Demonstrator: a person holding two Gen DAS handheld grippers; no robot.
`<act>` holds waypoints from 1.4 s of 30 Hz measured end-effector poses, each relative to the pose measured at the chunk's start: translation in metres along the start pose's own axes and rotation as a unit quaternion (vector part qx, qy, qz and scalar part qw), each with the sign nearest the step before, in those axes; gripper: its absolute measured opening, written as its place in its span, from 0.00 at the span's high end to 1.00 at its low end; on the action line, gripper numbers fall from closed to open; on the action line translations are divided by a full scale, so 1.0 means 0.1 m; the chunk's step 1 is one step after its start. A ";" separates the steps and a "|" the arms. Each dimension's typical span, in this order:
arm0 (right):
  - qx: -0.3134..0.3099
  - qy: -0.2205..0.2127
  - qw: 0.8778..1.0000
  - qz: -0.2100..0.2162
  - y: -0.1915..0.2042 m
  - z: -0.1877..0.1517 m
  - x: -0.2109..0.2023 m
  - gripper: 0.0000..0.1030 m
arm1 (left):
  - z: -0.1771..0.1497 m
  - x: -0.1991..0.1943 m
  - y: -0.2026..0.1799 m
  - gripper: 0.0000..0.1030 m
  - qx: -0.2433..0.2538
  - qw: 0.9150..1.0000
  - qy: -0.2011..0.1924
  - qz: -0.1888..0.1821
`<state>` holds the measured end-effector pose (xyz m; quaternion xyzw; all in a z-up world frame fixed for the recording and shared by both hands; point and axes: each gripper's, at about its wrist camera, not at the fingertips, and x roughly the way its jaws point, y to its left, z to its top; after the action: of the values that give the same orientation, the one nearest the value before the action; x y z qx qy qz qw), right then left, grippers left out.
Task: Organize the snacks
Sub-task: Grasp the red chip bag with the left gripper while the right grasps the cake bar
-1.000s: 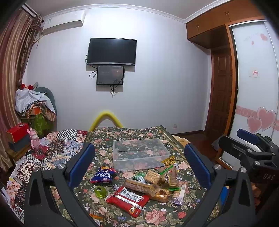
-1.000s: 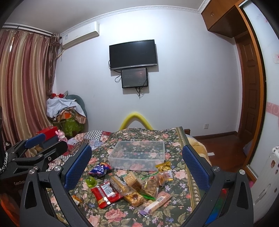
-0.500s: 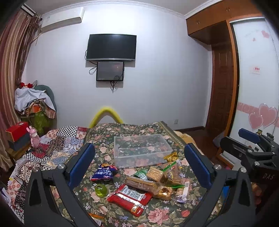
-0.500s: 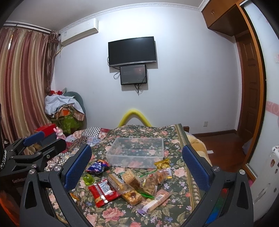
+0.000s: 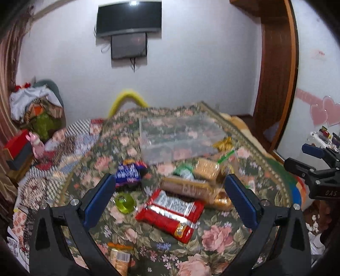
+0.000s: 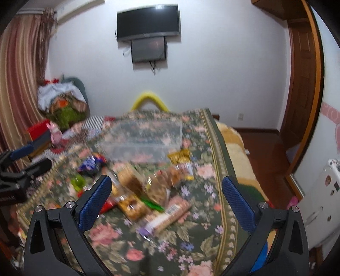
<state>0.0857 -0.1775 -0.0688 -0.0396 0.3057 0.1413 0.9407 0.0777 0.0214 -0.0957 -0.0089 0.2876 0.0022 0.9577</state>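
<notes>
Snack packets [image 5: 170,210] lie scattered on the bedspread [image 5: 223,240] before me; the plastic box [image 5: 176,138] sits behind them, the television [image 5: 128,18] beyond on the wall.

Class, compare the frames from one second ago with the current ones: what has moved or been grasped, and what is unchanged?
Both grippers have moved forward and down toward the snack pile. The left gripper now frames the red packet; the right gripper is over the biscuit packs. Nothing was grasped or released: both stay open and empty. The snacks and the clear box on the floral cover lie as before.
</notes>
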 end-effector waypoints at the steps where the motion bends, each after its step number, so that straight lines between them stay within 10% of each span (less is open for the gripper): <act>1: 0.000 0.012 1.000 0.001 -0.02 -0.04 0.06 0.00 | -0.03 0.08 0.02 0.00 -0.003 1.000 0.013 -0.003; 17: 0.032 0.143 0.989 0.036 -0.13 -0.34 0.79 0.04 | -0.49 1.01 0.20 0.05 -0.058 0.986 0.158 -0.011; 42: 0.035 0.194 0.980 0.028 -0.35 -0.47 0.95 0.07 | -0.69 1.19 0.49 0.04 -0.079 0.975 0.209 0.012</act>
<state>0.1428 -0.1953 -0.1629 -0.0247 0.4886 0.1465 0.8598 0.1383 0.0687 -0.2199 -0.0810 0.4803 0.0345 0.8727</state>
